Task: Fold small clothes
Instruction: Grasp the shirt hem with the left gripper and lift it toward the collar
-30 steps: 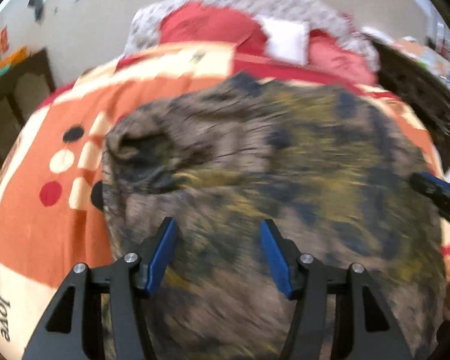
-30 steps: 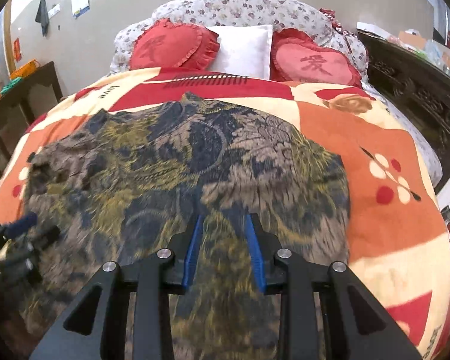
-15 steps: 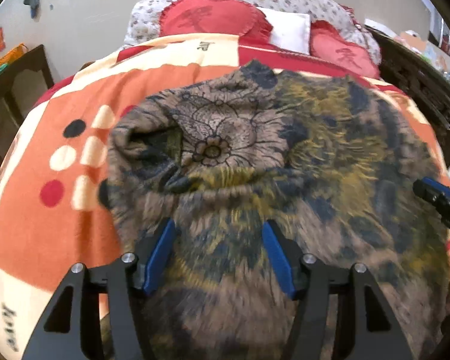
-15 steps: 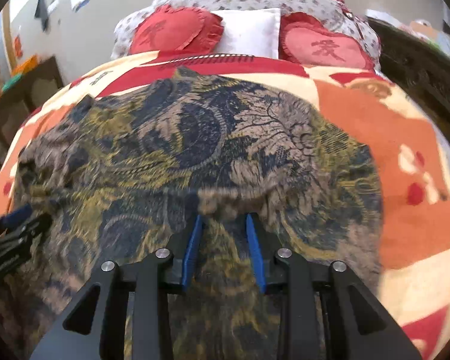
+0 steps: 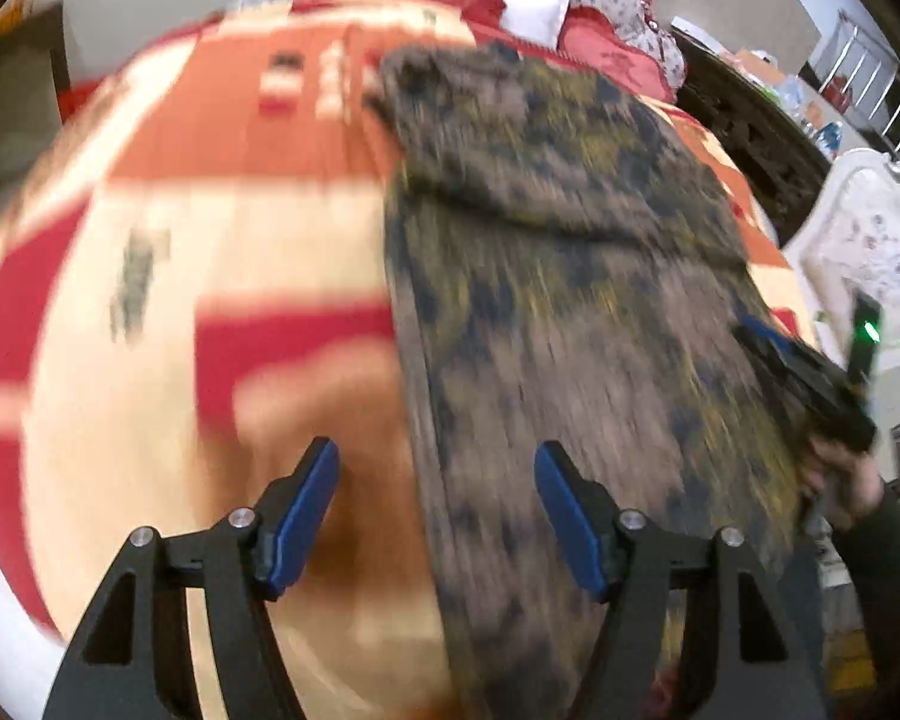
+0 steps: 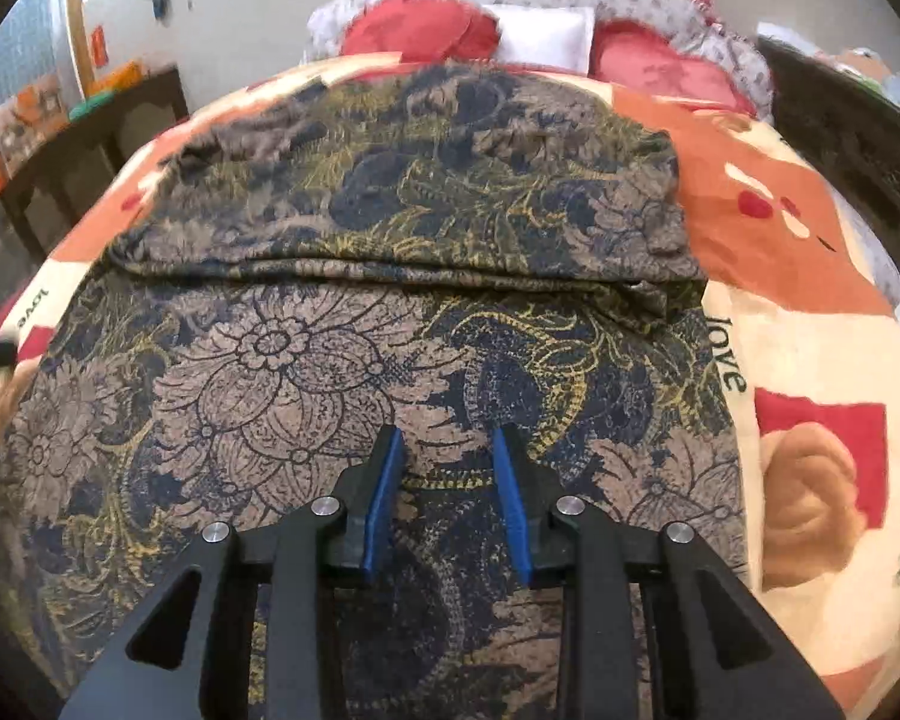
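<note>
Patterned garment, brown with dark blue and yellow flowers, lies spread on the bed over the orange, cream and red blanket. Its far part is folded over toward the near part, and the fold edge runs across the bed, roughly parallel to the headboard end. Red pillows and a white pillow sit at the head of the bed, beyond the garment. Left hand-held gripper: jaws stand well apart and have just been opening further; the garment's left edge runs down between the two blue pads without either pad pressing on it, the left pad over bare blanket, the right pad over cloth. The left wrist view is heavily blurred. Right hand-held gripper: jaws part-way open, both pads hovering over the near part of the garment; cloth shows in the gap, no pinch visible. In the left wrist view the right hand-held gripper appears at the garment's right edge, held by a hand in a dark sleeve; its jaw state cannot be read from that side. Dark wooden furniture stands beside the bed's left edge.
</note>
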